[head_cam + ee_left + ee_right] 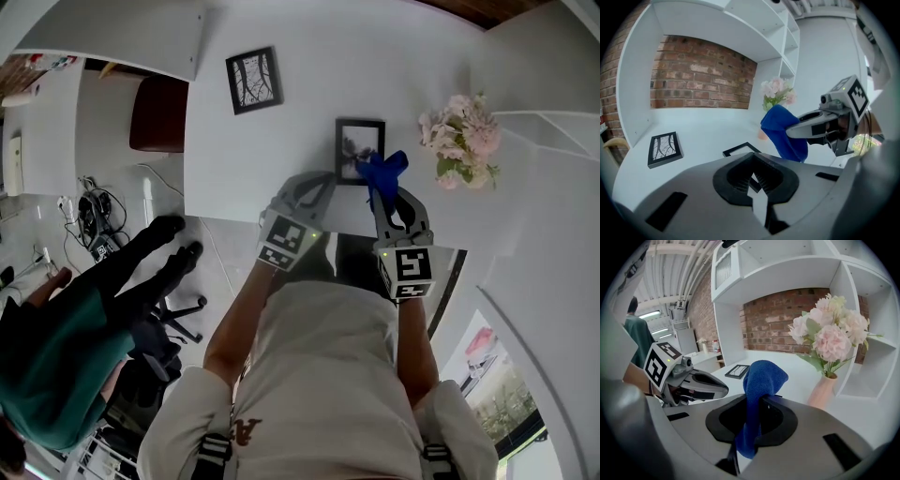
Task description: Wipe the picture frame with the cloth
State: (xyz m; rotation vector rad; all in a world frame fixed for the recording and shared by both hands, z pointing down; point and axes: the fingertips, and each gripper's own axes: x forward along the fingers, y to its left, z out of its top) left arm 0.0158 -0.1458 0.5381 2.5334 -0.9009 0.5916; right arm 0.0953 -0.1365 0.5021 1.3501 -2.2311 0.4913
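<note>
Right tool (pixel 384 194) clenches the blue cloth (pixel 383 167) over the picture frame (pixel 352 137), flat on the tabletop (pixel 281 159) at centre, ready for wiping; left tool (pixel 323 180), clenched empty, sits at its lower-left corner, probably steadying it.

Reading as lab/office floor w/ mock home corner in it. White shelf unit (pixel 787 268) w/ brick back wall (pixel 698 79) standing ahead of fingers (pixel 705 382) of left gripper (pixel 753 180) & fingers (pixel 806 127) of right gripper (pixel 754 413). Pink flowers in vase (pixel 827 348) sitting just right of right fingers; framed print (pixel 664 149) lying on white desk (pixel 281 150) left of left fingers. Behind fingers, off desk: wheeled office chair (pixel 183 311), cables (pixel 98 220) trailing on floor. Bare ceiling pipes (pixel 670 263), strip lights (pixel 649 314) showing far left of right fingers; person in green top (pixel 637 333) standing there.
</note>
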